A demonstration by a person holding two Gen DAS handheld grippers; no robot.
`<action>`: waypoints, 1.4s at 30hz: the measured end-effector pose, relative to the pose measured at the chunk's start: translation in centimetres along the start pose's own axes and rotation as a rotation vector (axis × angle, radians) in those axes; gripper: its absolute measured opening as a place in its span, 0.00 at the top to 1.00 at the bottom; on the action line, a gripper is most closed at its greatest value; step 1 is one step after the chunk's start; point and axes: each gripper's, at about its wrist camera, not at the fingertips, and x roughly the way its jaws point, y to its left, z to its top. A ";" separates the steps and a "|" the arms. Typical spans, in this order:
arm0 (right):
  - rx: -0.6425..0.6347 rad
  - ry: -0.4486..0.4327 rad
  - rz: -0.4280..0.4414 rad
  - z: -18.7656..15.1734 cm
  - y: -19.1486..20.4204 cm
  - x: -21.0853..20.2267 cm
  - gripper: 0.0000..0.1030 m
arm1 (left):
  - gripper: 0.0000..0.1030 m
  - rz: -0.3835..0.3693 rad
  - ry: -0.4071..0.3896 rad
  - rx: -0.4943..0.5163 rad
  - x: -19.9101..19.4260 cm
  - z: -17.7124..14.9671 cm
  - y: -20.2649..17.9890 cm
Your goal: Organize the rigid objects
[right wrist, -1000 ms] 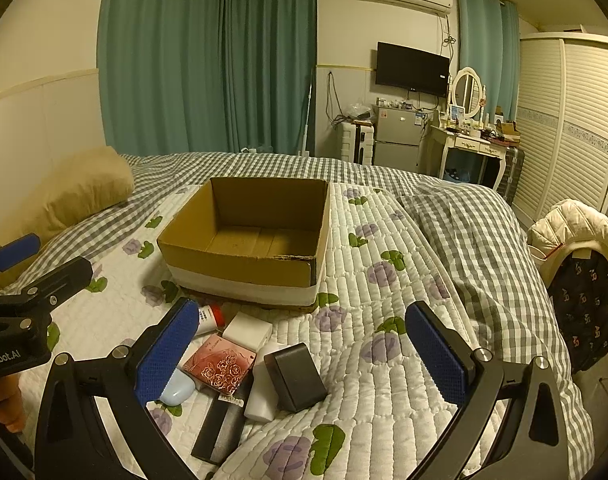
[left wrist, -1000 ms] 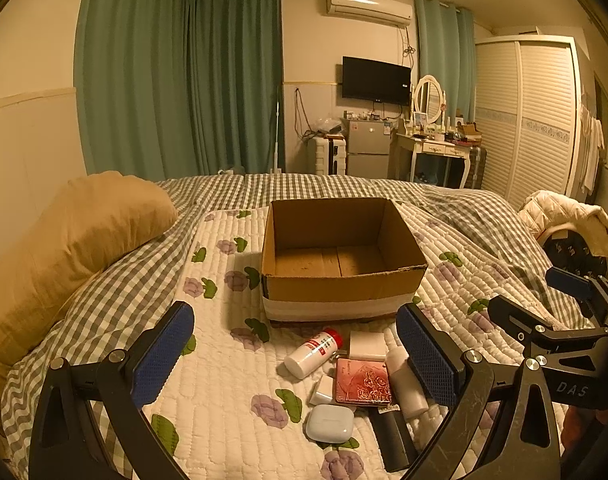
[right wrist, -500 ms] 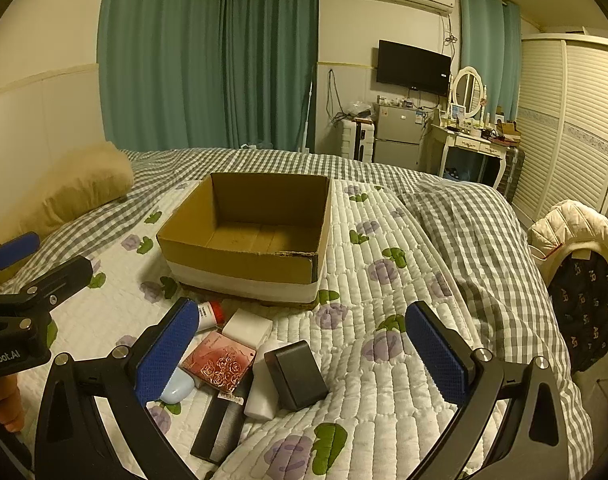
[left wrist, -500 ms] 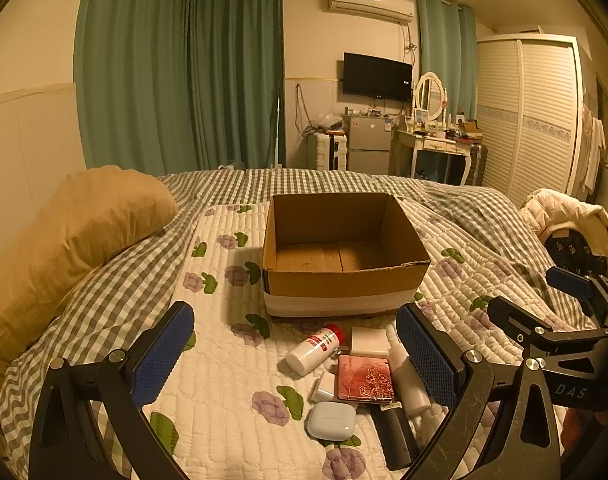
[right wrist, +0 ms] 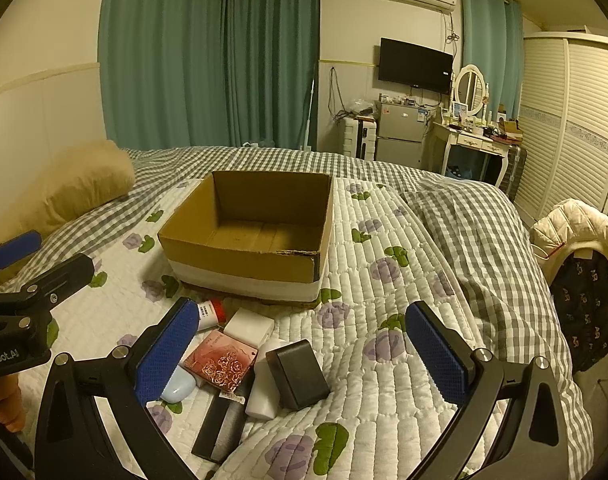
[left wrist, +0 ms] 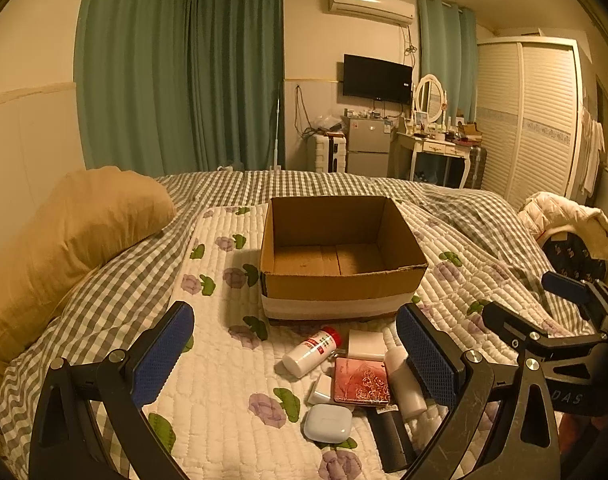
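An empty cardboard box (left wrist: 340, 276) (right wrist: 239, 258) stands on the quilted bed. In front of it lies a pile: a white bottle with a red cap (left wrist: 310, 352) (right wrist: 209, 314), a white block (left wrist: 366, 345) (right wrist: 248, 326), a pink rose-patterned case (left wrist: 360, 380) (right wrist: 219, 364), a pale blue earbud case (left wrist: 328, 423) (right wrist: 178, 387), a dark box (right wrist: 297, 374) and a flat black item (right wrist: 219, 426). My left gripper (left wrist: 295, 356) is open and empty above the pile. My right gripper (right wrist: 301, 356) is open and empty over the dark box.
A tan pillow (left wrist: 75, 236) (right wrist: 83, 184) lies at the left. A grey checked duvet (right wrist: 476, 232) is bunched at the right. A chair with a white jacket (right wrist: 576, 232) stands past the bed's right edge. A fridge and dressing table (left wrist: 428, 152) stand at the far wall.
Both views have shifted slightly: the box and pile sit a little lower and closer. Both grippers stay open and empty.
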 end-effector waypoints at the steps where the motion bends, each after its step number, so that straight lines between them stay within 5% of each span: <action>1: -0.002 0.000 0.003 0.0 0.0 0.0 0.00 | 0.00 -0.001 0.001 -0.003 0.0 0.1 0.0; 11: -0.017 0.036 -0.003 0.4 -0.3 0.8 0.00 | 0.00 0.012 0.026 0.003 1.5 0.0 -0.1; 20: 0.004 0.196 0.009 -0.9 -1.9 4.9 0.00 | 0.03 -0.032 0.292 0.042 8.4 -4.8 -1.2; 29: 0.037 0.345 0.075 -2.9 -2.5 8.4 0.00 | 0.30 -0.053 0.515 0.162 12.2 -10.5 -4.0; 32: 0.035 0.366 0.082 -3.3 -2.5 8.8 0.00 | 0.49 -0.073 0.534 0.185 12.7 -11.2 -4.6; 42: -0.056 0.443 0.064 -3.1 -0.8 10.2 0.06 | 0.50 -0.073 0.430 0.190 9.4 -8.3 -4.2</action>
